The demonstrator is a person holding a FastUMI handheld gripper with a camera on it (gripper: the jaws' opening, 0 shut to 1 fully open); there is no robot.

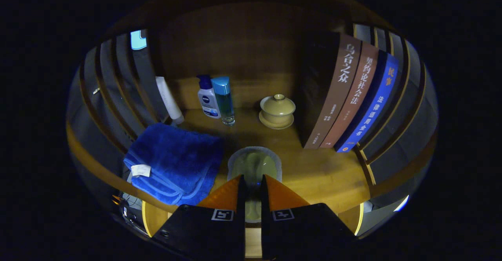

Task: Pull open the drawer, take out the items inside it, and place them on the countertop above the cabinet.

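The gripper [253,186] points forward and slightly downward, its two fingers [226,196] drawn close together with only a narrow slot left between them. Each finger carries a square marker near its base. Whether the tips press on anything cannot be told.

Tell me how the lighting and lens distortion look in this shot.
Gripper view: dim, warm light; the wooden countertop is brightest near the gripper, fingers nearly closed on a pale packet; the back wall falls into shadow; fisheye bends the books and side slats.

Wooden countertop [313,174]: towel [174,163], books [349,100].
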